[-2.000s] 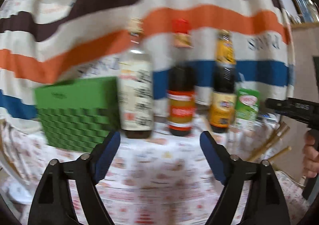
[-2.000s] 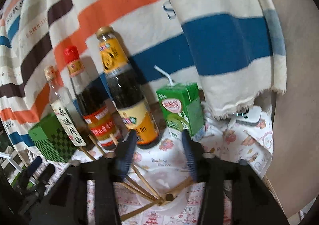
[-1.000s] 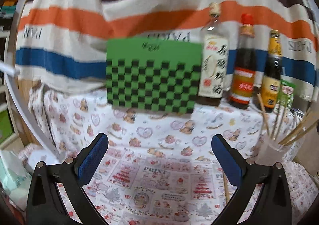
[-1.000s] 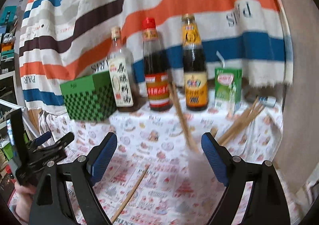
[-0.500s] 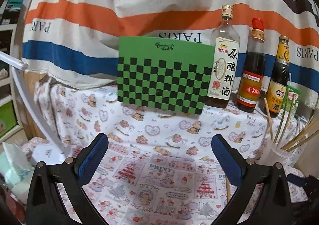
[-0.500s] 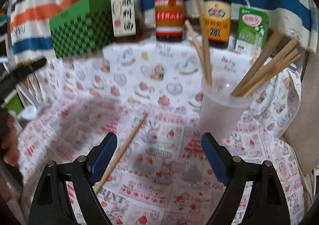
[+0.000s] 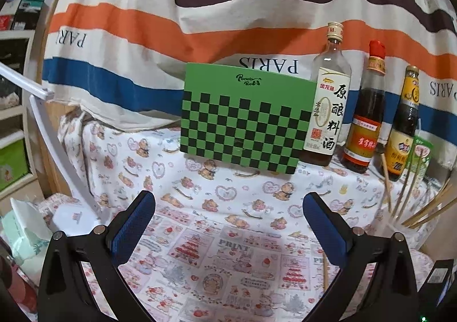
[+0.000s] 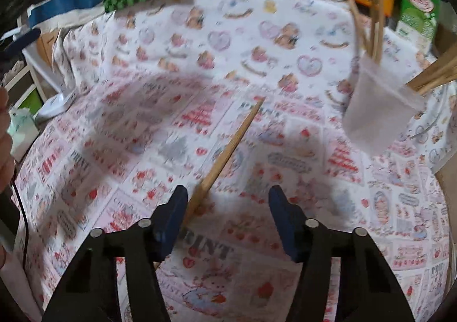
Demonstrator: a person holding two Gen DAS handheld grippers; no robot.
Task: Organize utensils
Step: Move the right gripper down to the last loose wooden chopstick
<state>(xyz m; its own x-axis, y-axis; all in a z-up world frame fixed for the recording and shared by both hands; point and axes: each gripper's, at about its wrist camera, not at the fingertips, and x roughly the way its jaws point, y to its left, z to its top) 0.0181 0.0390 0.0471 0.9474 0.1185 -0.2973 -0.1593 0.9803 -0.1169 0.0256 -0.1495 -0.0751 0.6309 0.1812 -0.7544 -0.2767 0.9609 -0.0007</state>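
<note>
One stick left to collect

Nearly done: most thin wooden chopsticks (image 8: pixel 374 8) stand in the translucent plastic cup (image 8: pixel 377 110). One loose wooden chopstick (image 8: pixel 228 150) lies on the printed tablecloth (image 8: pixel 314 207), seemingly just inside the closing right gripper (image 8: pixel 227 222); left gripper (image 7: pixel 228 225) gapes wide, empty

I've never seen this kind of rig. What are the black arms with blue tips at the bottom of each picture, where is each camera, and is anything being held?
No robot here: a person holds a two-finger tool in each hand, with a camera looking along its fingers. The left gripper is open and empty, facing a green checkered box and sauce bottles. The right gripper points down at the printed tablecloth; its fingers are closing around a loose wooden chopstick lying there, not yet gripped. A translucent plastic cup beside it holds other chopsticks.
</note>
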